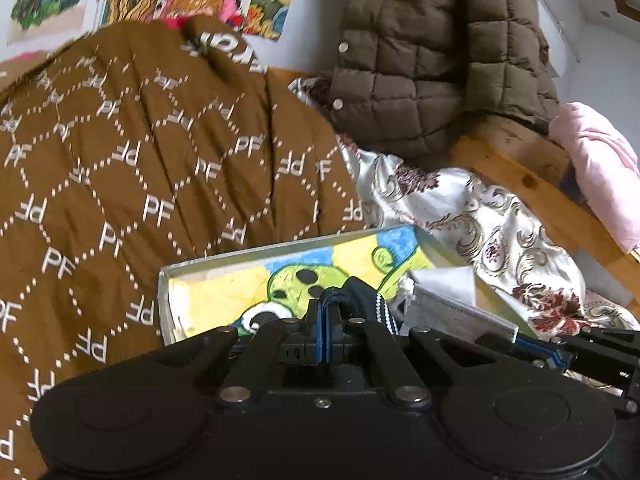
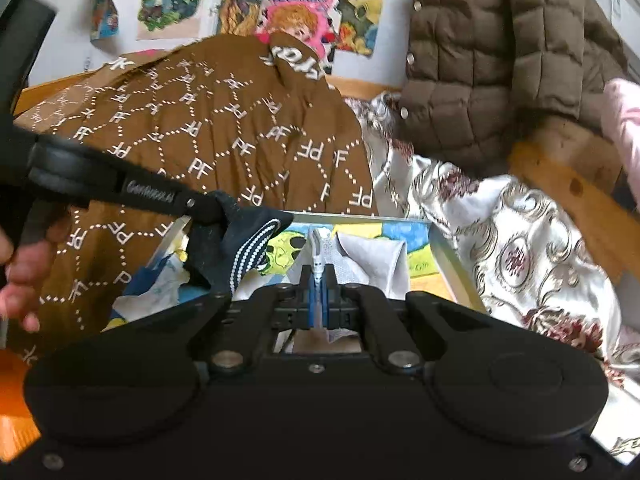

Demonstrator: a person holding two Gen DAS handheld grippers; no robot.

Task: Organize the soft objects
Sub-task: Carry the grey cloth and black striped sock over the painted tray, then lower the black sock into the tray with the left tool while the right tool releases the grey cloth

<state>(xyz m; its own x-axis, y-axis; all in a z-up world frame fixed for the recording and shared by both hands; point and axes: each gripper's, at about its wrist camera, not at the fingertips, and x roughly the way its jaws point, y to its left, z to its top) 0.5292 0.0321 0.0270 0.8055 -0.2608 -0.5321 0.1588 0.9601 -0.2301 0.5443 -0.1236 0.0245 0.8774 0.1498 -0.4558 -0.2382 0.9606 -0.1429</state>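
A shallow grey box [image 1: 256, 249] lined with a yellow, green and blue cartoon cloth lies on the bed; it also shows in the right wrist view [image 2: 452, 252]. My left gripper [image 1: 329, 312] is shut on a dark navy sock with white dotted stripes [image 1: 370, 300] and holds it over the box; the sock hangs from that gripper in the right wrist view [image 2: 248, 240]. My right gripper [image 2: 319, 280] is shut on a thin white-grey fabric piece [image 2: 320, 252] over the box, next to a folded white cloth [image 2: 372, 256].
A brown "PF" patterned blanket [image 1: 140, 168] covers the left. A floral satin cloth [image 1: 480, 216] lies to the right. A brown quilted jacket [image 1: 432, 60] hangs behind, over a wooden frame [image 1: 532, 192]. A pink cloth [image 1: 604, 160] is far right. Posters [image 2: 296, 12] cover the wall.
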